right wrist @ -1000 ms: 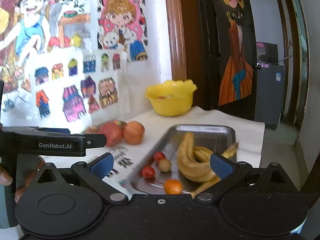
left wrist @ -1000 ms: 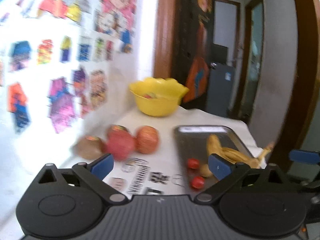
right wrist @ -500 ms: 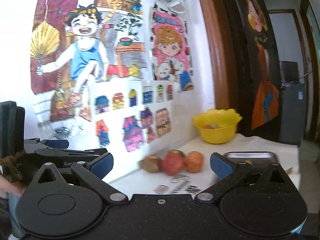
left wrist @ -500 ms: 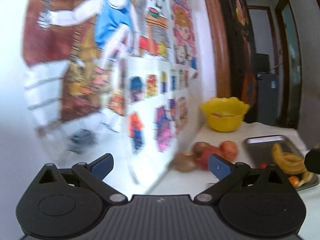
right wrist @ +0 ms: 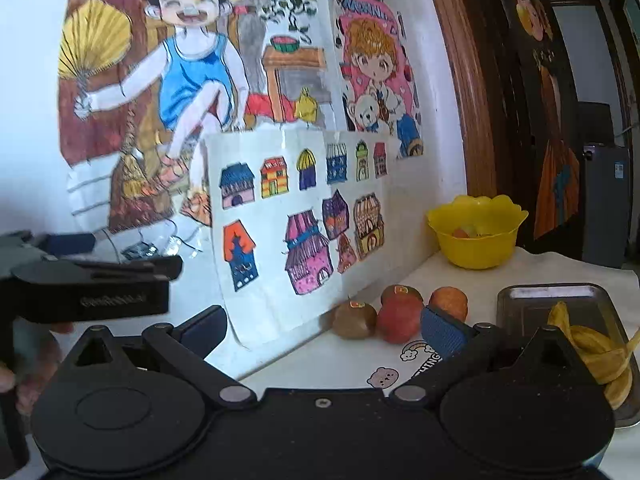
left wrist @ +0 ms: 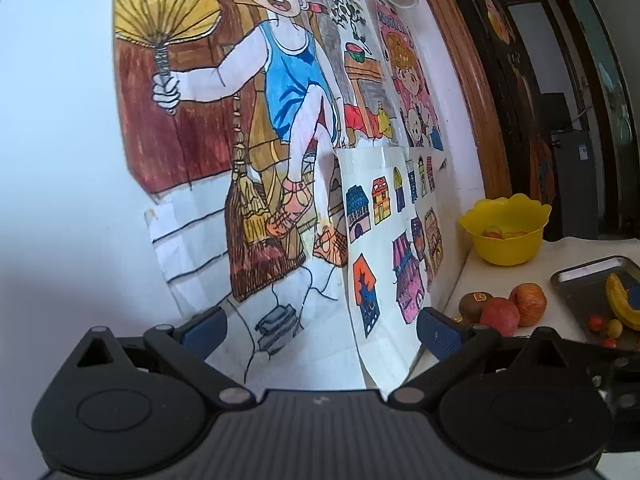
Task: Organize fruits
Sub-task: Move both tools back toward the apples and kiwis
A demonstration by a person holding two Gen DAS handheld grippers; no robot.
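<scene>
A yellow bowl (right wrist: 476,236) with some fruit in it stands at the far end of a white table. Two apples (right wrist: 400,318) and a brown kiwi (right wrist: 354,320) lie near the wall. A metal tray (right wrist: 552,296) holds bananas (right wrist: 592,348); in the left wrist view the tray (left wrist: 580,280) also holds small red and orange fruits (left wrist: 610,326). My left gripper (left wrist: 320,330) is open and empty, facing the wall. My right gripper (right wrist: 324,330) is open and empty, well short of the fruit.
Coloured drawings (right wrist: 280,208) cover the white wall on the left. A wooden door frame (right wrist: 468,100) and a dark doorway lie behind the bowl. The left gripper's body (right wrist: 88,284) shows at the left of the right wrist view.
Both grippers have pulled back from the table and swung left toward the wall. The fruit and tray now sit far to the right and look smaller. Both stayed open.
</scene>
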